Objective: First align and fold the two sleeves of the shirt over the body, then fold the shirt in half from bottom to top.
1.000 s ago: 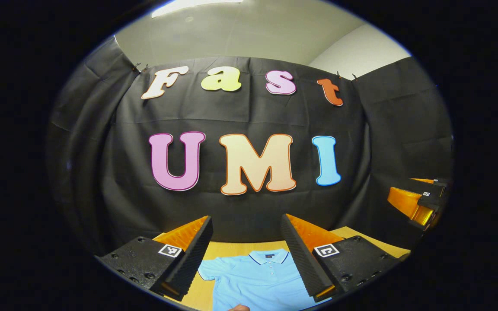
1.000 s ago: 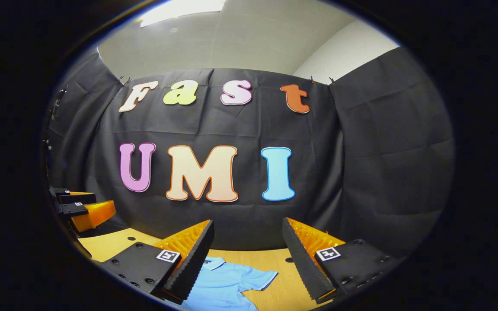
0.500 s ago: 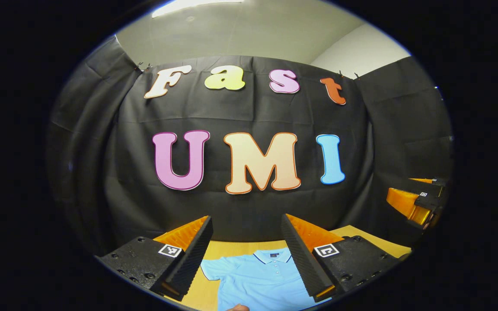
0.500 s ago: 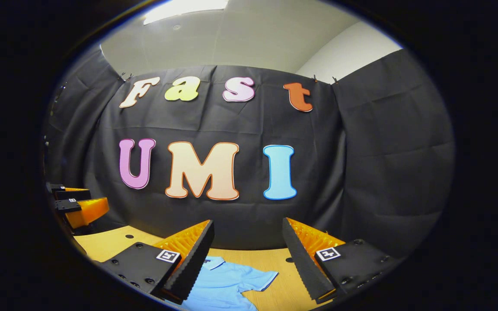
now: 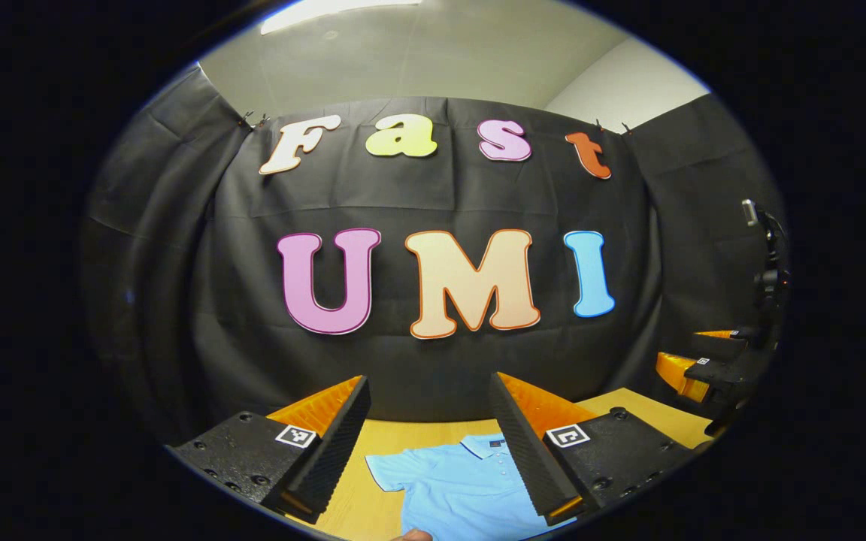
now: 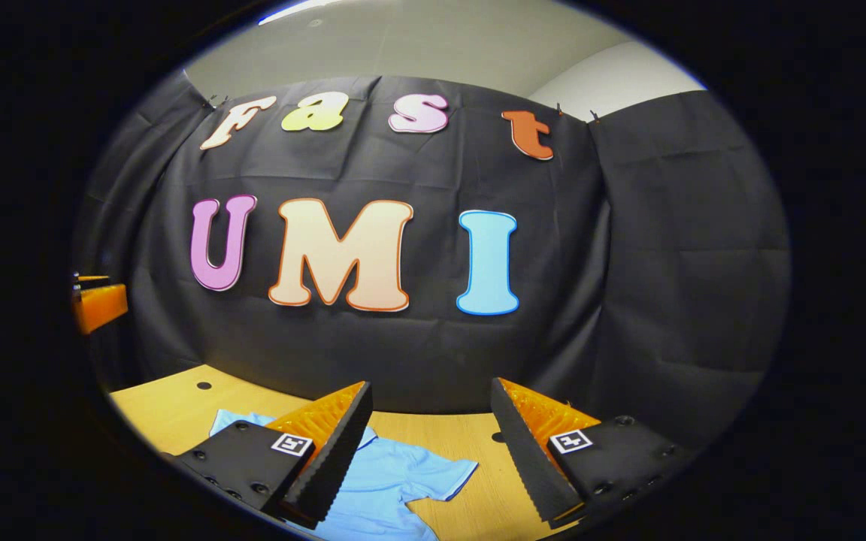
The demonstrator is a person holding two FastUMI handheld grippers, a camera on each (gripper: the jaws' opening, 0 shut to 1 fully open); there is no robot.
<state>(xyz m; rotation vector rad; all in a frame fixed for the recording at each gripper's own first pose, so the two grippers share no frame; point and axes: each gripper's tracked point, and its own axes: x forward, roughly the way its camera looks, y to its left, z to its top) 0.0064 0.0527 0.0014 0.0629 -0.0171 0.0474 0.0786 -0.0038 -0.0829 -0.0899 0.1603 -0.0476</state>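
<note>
A light blue polo shirt [image 5: 459,485] lies flat on the wooden table [image 5: 395,437], collar toward the back wall. In the left gripper view my left gripper [image 5: 429,451] hangs above it, open, with nothing between its fingers; the shirt's left sleeve and collar show in the gap. In the right gripper view the shirt [image 6: 395,481] lies below and to the left, its right sleeve spread out on the table [image 6: 470,451]. My right gripper [image 6: 429,451] stands open above that sleeve, holding nothing. The right gripper [image 5: 704,368] also shows at the far right of the left gripper view.
The black cloth wall stands close behind the table's far edge. Small round holes [image 6: 204,385] mark the tabletop. Bare wood lies to the right of the shirt's sleeve. The left gripper [image 6: 98,304] shows at the left edge of the right gripper view.
Both views have shifted. The right gripper has tipped downward and nearer the table, so more shirt and tabletop show. The left gripper has drifted left, putting the shirt more to its right.
</note>
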